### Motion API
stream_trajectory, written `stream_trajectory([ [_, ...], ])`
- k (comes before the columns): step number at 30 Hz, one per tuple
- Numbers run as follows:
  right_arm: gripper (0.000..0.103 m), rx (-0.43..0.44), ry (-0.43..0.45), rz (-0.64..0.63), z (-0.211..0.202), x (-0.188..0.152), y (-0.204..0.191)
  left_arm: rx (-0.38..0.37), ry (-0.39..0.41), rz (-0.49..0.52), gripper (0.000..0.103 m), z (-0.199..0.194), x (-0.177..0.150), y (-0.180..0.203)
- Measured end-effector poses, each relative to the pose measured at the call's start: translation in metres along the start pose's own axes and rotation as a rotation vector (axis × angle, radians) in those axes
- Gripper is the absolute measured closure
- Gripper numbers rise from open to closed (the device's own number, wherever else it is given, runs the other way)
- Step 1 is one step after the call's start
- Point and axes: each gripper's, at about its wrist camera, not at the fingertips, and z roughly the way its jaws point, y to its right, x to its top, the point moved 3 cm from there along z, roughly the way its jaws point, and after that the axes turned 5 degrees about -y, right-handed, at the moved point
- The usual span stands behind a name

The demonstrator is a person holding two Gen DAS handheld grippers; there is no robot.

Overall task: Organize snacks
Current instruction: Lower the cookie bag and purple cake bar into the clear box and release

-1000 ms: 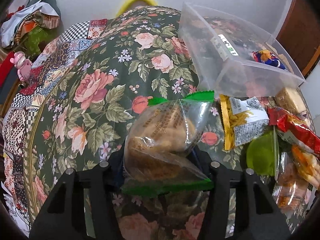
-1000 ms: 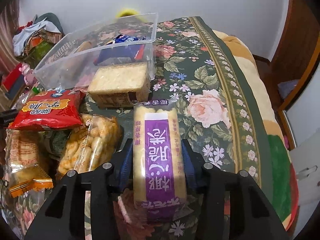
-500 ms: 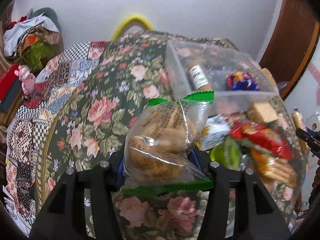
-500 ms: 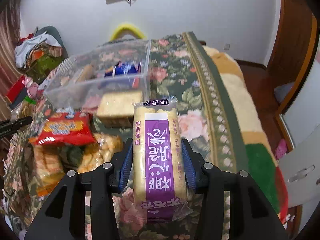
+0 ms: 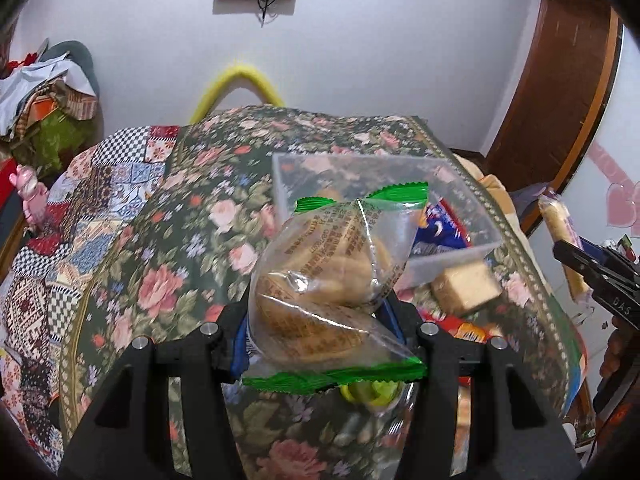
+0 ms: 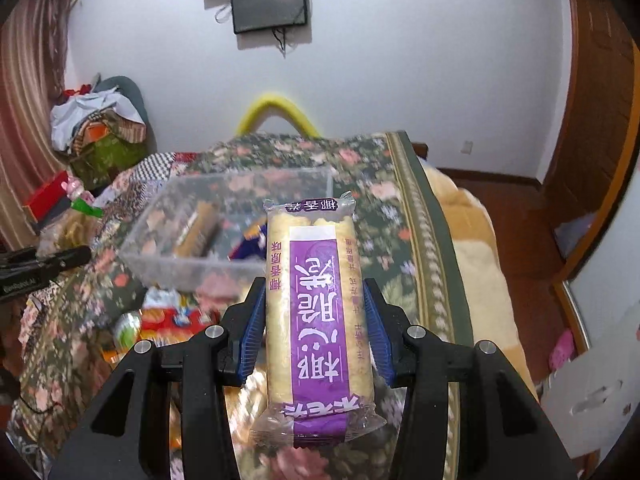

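My left gripper (image 5: 320, 328) is shut on a clear bag of round biscuits (image 5: 332, 280) with green sealed ends, held above the floral bed cover. My right gripper (image 6: 314, 320) is shut on a long purple-labelled wafer pack (image 6: 314, 292), which stands upright between the blue pads. Beyond both lies a clear plastic box (image 5: 460, 256) (image 6: 192, 264) holding a blue packet (image 5: 444, 228) and a brown roll (image 6: 200, 232). The right gripper with its wafer pack (image 5: 560, 240) also shows at the right edge of the left wrist view. The left gripper's black tip (image 6: 48, 260) shows at the left of the right wrist view.
Loose snacks lie in front of the box: a tan cracker block (image 5: 464, 288), red packets (image 6: 176, 318) and a green item (image 5: 368, 394). The bed cover (image 5: 160, 248) is floral. A pile of clothes (image 6: 100, 120) sits at the far left; a wooden door (image 5: 560, 80) stands at the right.
Both grippers have risen with their packs, so the bed, the box and the loose snacks look smaller and lower, and the wall and screen have come into view.
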Motion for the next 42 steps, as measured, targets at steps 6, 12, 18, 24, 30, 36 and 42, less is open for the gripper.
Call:
stream_trajectory([
  [6, 0.06, 0.019, 0.023, -0.039, 0.018, 0.022, -0.017, -0.007, 0.004, 0.011, 0.049, 0.015, 0.018, 0.01],
  [12, 0.06, 0.055, 0.013, -0.06, 0.045, 0.04, -0.033, -0.019, -0.005, 0.007, 0.049, 0.034, 0.033, 0.013],
  [18, 0.06, 0.108, -0.029, -0.09, 0.069, 0.049, -0.046, -0.023, -0.022, 0.012, 0.049, 0.057, 0.043, 0.017],
  [24, 0.06, 0.118, -0.084, -0.132, 0.095, 0.052, -0.055, -0.016, -0.043, 0.023, 0.049, 0.079, 0.05, 0.019],
  [30, 0.06, 0.152, -0.14, -0.112, 0.119, 0.052, -0.057, -0.006, -0.078, 0.01, 0.049, 0.1, 0.049, 0.014],
  [36, 0.06, 0.171, -0.184, -0.132, 0.132, 0.048, -0.062, -0.014, -0.099, 0.002, 0.049, 0.113, 0.045, 0.013],
  [42, 0.06, 0.154, -0.155, -0.18, 0.126, 0.047, -0.069, 0.008, -0.106, 0.02, 0.047, 0.112, 0.043, 0.017],
])
